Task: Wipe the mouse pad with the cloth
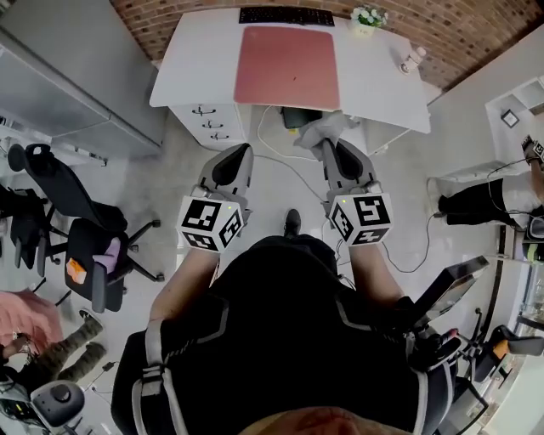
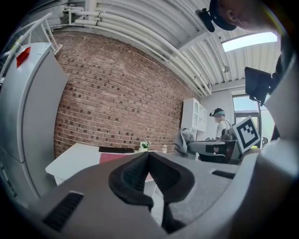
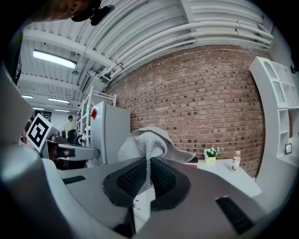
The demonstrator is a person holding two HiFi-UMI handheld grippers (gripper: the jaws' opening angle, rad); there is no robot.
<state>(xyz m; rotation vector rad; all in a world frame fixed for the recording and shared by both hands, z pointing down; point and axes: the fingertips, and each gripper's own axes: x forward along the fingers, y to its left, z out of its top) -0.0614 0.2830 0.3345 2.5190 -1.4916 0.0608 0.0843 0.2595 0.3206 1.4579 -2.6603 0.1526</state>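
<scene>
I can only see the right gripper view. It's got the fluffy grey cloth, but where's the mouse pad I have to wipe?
Observer: The red mouse pad lies flat on the white desk, on your side of the keyboard.
Operator: Is there stuff on it?
Observer: No, the head view shows nothing standing on it.
Operator: What's my left gripper doing?
Observer: The left gripper has its jaws together, holding nothing.
</scene>
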